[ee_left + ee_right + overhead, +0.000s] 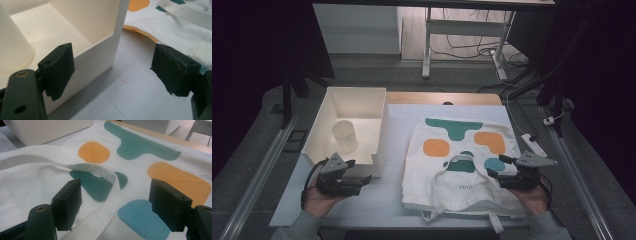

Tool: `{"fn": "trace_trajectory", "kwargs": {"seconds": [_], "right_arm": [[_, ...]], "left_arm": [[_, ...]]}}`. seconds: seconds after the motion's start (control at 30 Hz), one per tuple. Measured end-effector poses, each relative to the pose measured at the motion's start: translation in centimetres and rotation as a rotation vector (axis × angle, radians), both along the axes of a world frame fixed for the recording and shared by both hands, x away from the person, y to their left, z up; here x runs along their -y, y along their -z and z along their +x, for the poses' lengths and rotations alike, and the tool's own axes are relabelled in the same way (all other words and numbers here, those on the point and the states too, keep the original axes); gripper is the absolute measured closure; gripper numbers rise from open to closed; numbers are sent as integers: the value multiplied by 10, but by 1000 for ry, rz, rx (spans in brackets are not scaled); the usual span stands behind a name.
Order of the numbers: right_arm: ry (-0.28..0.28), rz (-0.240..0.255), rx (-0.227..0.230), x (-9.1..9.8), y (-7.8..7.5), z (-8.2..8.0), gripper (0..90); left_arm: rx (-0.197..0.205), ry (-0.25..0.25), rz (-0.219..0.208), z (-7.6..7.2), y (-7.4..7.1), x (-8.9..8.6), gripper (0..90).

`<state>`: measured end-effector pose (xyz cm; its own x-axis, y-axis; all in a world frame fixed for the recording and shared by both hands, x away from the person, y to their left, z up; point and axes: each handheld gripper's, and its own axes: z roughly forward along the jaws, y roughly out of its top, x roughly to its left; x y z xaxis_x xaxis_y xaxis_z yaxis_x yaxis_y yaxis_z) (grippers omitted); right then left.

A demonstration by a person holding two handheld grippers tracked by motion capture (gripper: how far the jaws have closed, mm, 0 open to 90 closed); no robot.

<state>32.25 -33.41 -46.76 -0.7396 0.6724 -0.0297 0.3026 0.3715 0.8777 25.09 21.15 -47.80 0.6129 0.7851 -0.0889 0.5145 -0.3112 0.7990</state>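
Two grippers in view, both spread, nothing between jaws. Right gripper point(502, 167) hovers over right part of white cloth tote bag with orange, green and blue blotches point(462, 155); white fabric handle strap point(100, 171) of bag loops just ahead of its jaws. Bag lies flat on grey-white table point(392, 190), centre-right, mouth toward person. Left gripper point(359, 172) sits at near corner of open cream plastic bin point(379, 125), left of bag. Pale cylindrical cup point(344, 135) stands upright inside bin.
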Motion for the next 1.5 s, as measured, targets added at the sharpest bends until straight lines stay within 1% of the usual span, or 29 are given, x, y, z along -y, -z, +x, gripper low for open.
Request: {"fn": "trace_trajectory", "kwargs": {"seconds": [0.13, 0.4, 0.53, 0.7, 0.83, 1.0, 1.03, 1.07, 1.27, 1.4, 1.5], "right_arm": [[0, 7, -2, 0, 0, 0, 269], [-1, -5, -2, -1, 2, 0, 278], [1, -10, -10, -2, 4, 0, 279], [3, -14, -8, -2, 4, 0, 279], [6, -16, -2, -3, 2, -1, 281], [10, -16, -7, -3, 3, 0, 284], [11, -18, -7, -3, 3, 0, 284], [11, -21, -6, -3, 3, -1, 285], [14, -20, -2, -4, 2, -1, 286], [13, -19, 2, -6, 0, -2, 287], [8, -20, 5, -7, -1, -2, 287]], "left_arm": [[8, -1, -5, -1, -1, -1, 188], [9, -3, -10, -2, -1, -2, 191], [10, -2, -11, -2, -1, -1, 193], [23, -9, -21, -5, -4, -3, 201], [39, -7, -31, -10, -8, -5, 205], [49, 7, -37, -15, -13, -3, 209], [50, 10, -43, -17, -15, -3, 210], [57, 27, -53, -24, -19, -2, 210], [89, 36, -37, -38, -27, 1, 213], [100, 50, -32, -41, -30, 5, 218], [106, 72, -23, -43, -33, 12, 223]]}}
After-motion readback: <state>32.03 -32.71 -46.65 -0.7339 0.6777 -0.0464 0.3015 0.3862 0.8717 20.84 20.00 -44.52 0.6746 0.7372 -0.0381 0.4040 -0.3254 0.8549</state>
